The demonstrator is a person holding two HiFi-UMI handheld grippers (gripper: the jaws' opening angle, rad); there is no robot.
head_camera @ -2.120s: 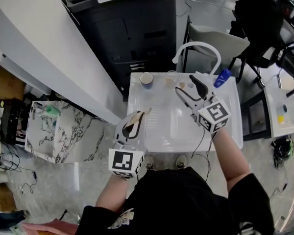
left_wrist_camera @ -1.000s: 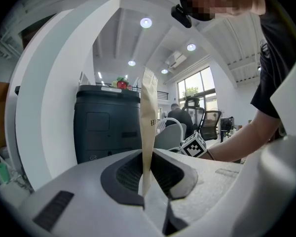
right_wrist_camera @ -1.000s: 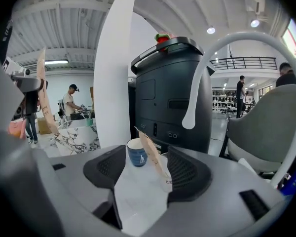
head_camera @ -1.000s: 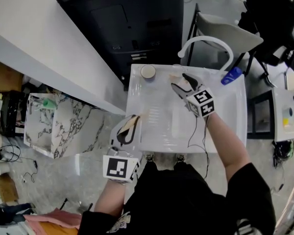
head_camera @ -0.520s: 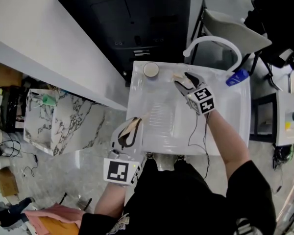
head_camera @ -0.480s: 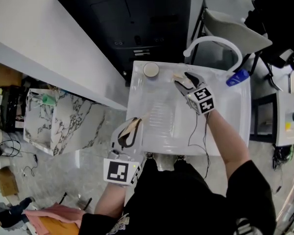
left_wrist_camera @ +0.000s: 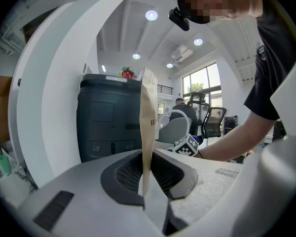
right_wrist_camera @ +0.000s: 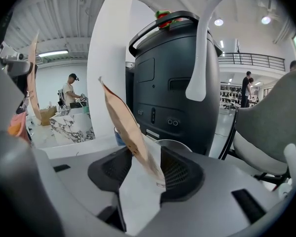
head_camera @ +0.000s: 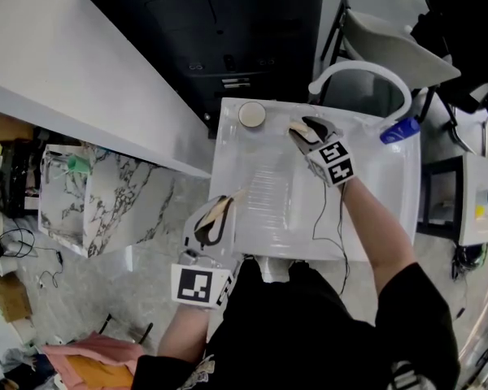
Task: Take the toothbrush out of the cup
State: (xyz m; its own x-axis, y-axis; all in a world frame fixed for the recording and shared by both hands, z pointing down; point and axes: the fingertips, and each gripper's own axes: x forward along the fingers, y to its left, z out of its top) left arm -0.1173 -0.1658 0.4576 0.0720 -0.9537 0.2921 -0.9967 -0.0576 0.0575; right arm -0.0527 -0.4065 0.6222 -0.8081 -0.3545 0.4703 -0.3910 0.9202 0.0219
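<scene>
An open-plan office or test workspace, not a home bathroom. A white sink (head_camera: 390,185) with a curved white tap (head_camera: 358,65) stands alone on a polished grey floor (head_camera: 146,299), beside a tall dark cabinet (head_camera: 228,31). A grey office chair (head_camera: 398,47) sits just beyond. Loose cables (head_camera: 8,242) lie at left. Ceiling lights (left_wrist_camera: 151,15), tall windows (left_wrist_camera: 202,83) and a balcony railing (right_wrist_camera: 256,58) show a large hall, where a person (right_wrist_camera: 69,90) works far off.

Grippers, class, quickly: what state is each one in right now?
Left gripper: shut on a tan packet.
Right gripper: open; jaws have just been closing, second tan packet between them.
</scene>
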